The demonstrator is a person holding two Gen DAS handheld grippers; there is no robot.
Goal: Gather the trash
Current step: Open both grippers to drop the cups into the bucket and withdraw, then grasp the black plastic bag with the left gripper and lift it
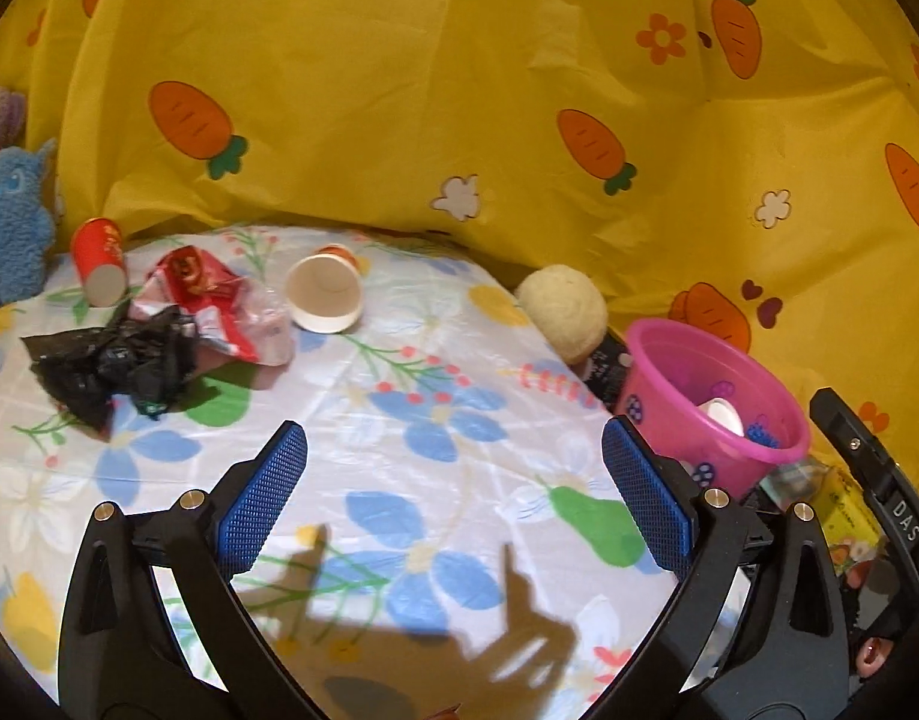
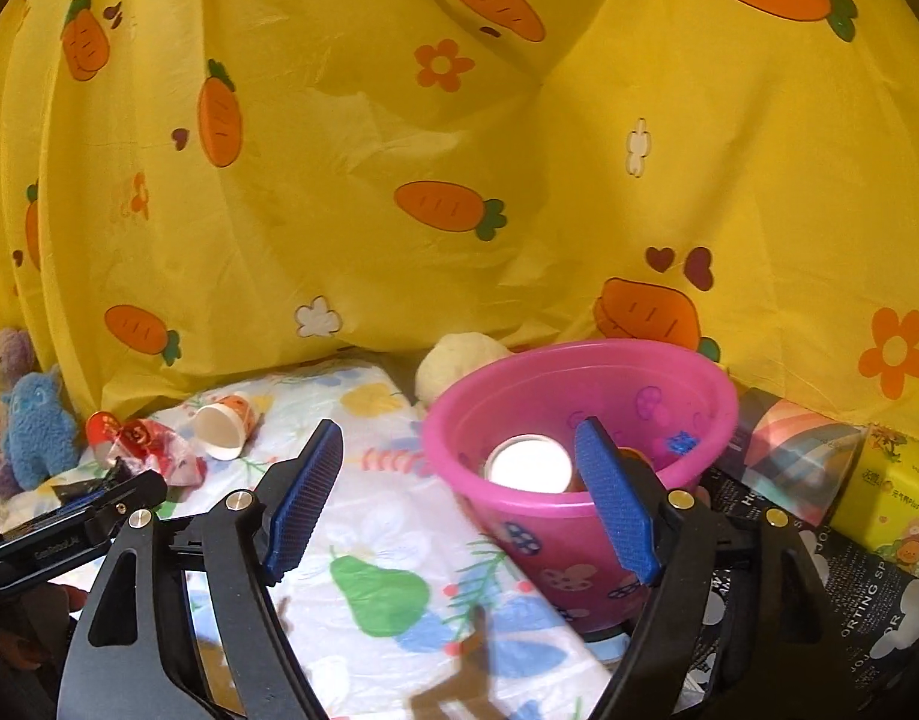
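Both grippers gape empty, left gripper (image 1: 453,480) over cloth, right gripper (image 2: 459,492) at pink bucket (image 2: 669,372); white paper cup (image 1: 326,294) lies tipped, mouth toward 6 o'clock.

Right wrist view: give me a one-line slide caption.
Open right gripper empty at the pink bucket, a paper cup lying inside.

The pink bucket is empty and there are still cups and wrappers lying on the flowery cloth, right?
Not quite. The pink bucket is not empty: the right wrist view shows a white cup already inside it. The rest holds: cups and wrappers lie on the flowery cloth.
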